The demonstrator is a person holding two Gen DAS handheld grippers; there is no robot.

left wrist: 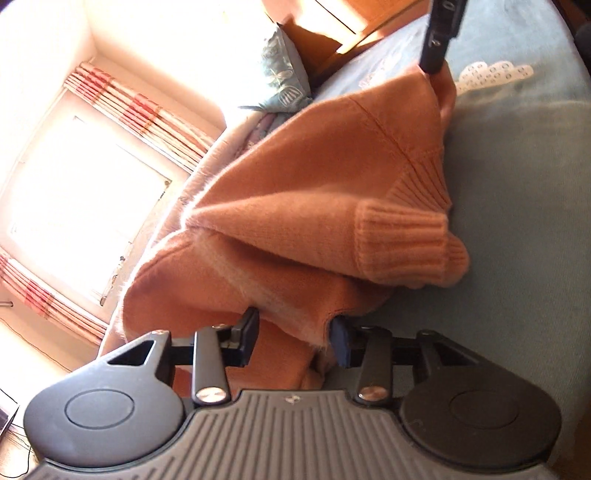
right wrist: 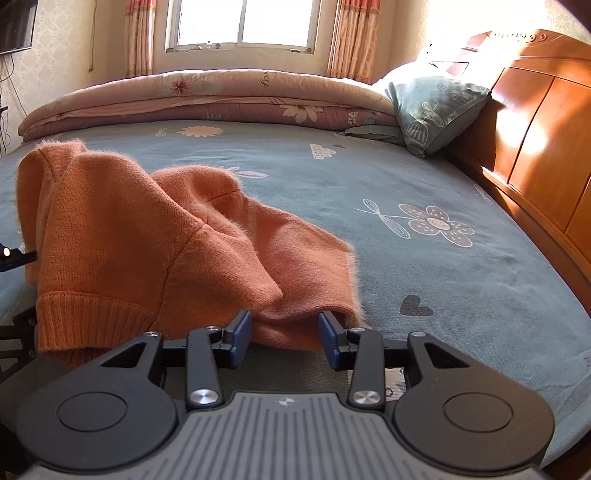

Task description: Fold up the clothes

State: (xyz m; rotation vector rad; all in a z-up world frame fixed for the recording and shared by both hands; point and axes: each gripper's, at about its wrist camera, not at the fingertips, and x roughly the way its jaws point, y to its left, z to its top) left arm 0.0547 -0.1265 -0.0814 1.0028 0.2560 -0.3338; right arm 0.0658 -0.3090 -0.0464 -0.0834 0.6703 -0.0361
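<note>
An orange knitted sweater (right wrist: 129, 229) lies bunched on the blue-grey flowered bed sheet (right wrist: 424, 184). My right gripper (right wrist: 284, 332) is shut on a fold of its near edge, with fabric filling the gap between the blue pads. In the left wrist view, which is rolled sideways, the sweater (left wrist: 295, 166) hangs as a raised drape. My left gripper (left wrist: 295, 332) is shut on a thick fold at its lower edge. A ribbed cuff (left wrist: 402, 243) sticks out to the right. A finger (left wrist: 441, 40) of the right gripper holds up the far corner.
A folded floral quilt (right wrist: 221, 96) runs along the far side of the bed under the window (right wrist: 243, 22). A grey-green pillow (right wrist: 432, 107) leans on the wooden headboard (right wrist: 535, 129) at right. A dark screen (right wrist: 14, 26) hangs on the left wall.
</note>
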